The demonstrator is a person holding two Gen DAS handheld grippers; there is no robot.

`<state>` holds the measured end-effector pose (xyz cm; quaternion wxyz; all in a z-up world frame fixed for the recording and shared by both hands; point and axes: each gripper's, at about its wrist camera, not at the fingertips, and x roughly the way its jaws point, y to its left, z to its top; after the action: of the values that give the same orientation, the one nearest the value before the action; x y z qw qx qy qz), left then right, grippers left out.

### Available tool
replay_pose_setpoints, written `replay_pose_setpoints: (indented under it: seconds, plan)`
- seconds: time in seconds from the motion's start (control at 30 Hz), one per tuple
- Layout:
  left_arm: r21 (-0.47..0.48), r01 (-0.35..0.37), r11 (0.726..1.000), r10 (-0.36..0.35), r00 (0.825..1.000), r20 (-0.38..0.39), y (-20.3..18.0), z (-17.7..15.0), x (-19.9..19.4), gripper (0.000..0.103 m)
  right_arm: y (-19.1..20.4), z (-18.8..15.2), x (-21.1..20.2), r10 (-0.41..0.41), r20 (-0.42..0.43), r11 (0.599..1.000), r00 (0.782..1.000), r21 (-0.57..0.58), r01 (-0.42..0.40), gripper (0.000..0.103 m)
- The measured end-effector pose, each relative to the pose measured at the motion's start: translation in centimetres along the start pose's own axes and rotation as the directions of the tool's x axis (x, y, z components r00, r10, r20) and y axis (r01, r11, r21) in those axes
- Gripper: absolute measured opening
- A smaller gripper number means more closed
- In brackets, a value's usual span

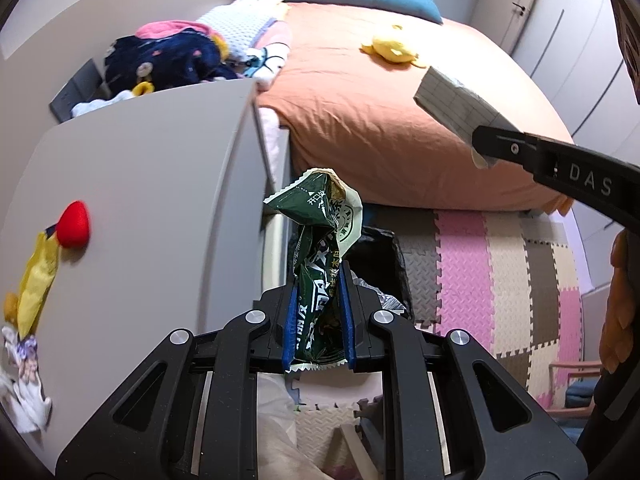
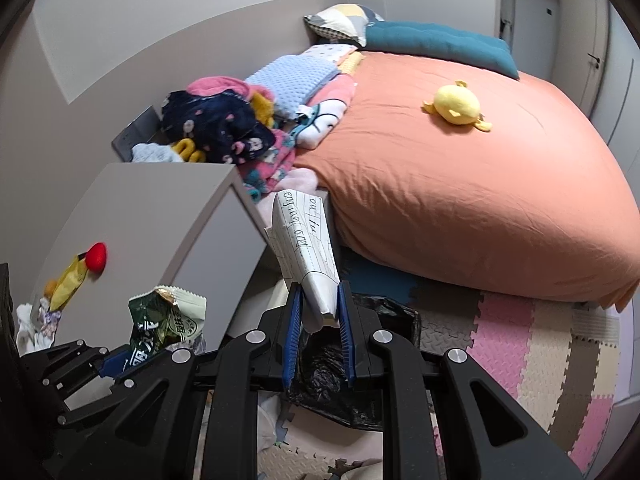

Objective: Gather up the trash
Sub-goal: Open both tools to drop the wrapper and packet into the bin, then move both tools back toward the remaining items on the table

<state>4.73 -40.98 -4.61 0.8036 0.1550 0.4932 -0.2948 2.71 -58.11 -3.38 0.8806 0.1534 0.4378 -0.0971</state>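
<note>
A crumpled green wrapper (image 1: 320,264) is clamped between the blue pads of the left hand-held gripper (image 1: 318,276); its torn top stands up above the fingertips and its bottom edge hangs out below the pads. In the right wrist view the same wrapper (image 2: 164,320) is seen at lower left, held in the left hand-held gripper (image 2: 120,362).

A folded sheet of lined paper (image 2: 306,260) with handwriting is gripped at its lower end by the right hand-held gripper (image 2: 320,300), the rest rising tilted above the fingertips. In the left wrist view that paper (image 1: 456,108) is seen at upper right, held by the right hand-held gripper (image 1: 484,148) over the bed.

A bin lined with a black bag (image 2: 332,364) stands on the foam mat floor (image 2: 540,340) just below and behind both grippers, beside the grey surface (image 1: 140,200). Whether either piece is directly over the opening cannot be told.

On the surface lie a red and yellow toy (image 1: 60,240) and crumpled white scraps (image 1: 24,380) near its edge. The bed (image 2: 460,200) is covered in orange, with a yellow plush (image 2: 456,106) on it and a heap of clothes (image 2: 224,124) at its side.
</note>
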Motion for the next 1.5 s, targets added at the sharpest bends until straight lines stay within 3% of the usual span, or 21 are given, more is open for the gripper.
replay_pose_setpoints:
  seconds: [0.17,0.23,0.27,0.3,0.33,0.37,0.4,0.67,1.0,1.5]
  plan:
    - [0.022,0.012,1.0,-0.011,0.999,-0.032,-0.9,0.8,1.7,0.017,-1.6,0.3,0.8,-0.017,-0.011,1.0,1.0,0.024,0.017,0.019]
    - [0.026,0.012,1.0,-0.011,0.999,-0.051,-1.2,0.9,2.4,0.018,-2.2,0.5,1.3,-0.026,-0.017,0.999,1.0,0.037,0.027,0.023]
    - [0.025,0.018,1.0,-0.017,0.998,-0.066,-1.1,1.0,2.7,0.022,-2.4,0.5,1.6,-0.031,-0.021,0.999,0.999,0.042,0.032,0.031]
    - [0.02,0.027,0.999,-0.025,0.996,-0.088,-1.1,1.1,3.2,0.04,-2.6,0.6,1.9,-0.031,-0.026,0.998,0.999,0.045,0.033,0.044]
    - [0.008,0.036,0.999,-0.035,0.992,-0.117,-1.1,1.3,3.7,0.059,-2.9,0.7,2.1,-0.04,-0.028,0.998,0.999,0.05,0.041,0.049]
    - [0.003,0.035,0.999,-0.035,0.991,-0.13,-0.9,1.4,4.0,0.091,-3.2,0.9,2.3,-0.049,-0.026,0.997,0.998,0.06,0.05,0.062]
    - [-0.002,0.025,1.0,-0.025,0.992,-0.126,-0.9,1.5,4.2,0.097,-3.5,1.0,2.4,-0.056,-0.025,0.996,0.998,0.068,0.058,0.068]
    - [0.053,-0.016,0.998,0.022,0.994,-0.107,-1.7,1.7,4.2,0.097,-5.2,1.5,2.7,-0.097,-0.013,0.987,0.995,0.13,0.098,0.071]
    - [0.02,-0.018,1.0,0.02,0.995,-0.102,-0.3,1.0,3.5,0.097,-4.1,1.2,2.5,-0.089,-0.013,0.99,0.996,0.111,0.089,0.072]
    - [-0.068,-0.048,0.997,0.046,0.998,-0.035,4.4,-1.3,-0.7,0.097,1.8,0.6,0.5,-0.043,0.026,0.999,0.999,0.017,0.042,0.072]
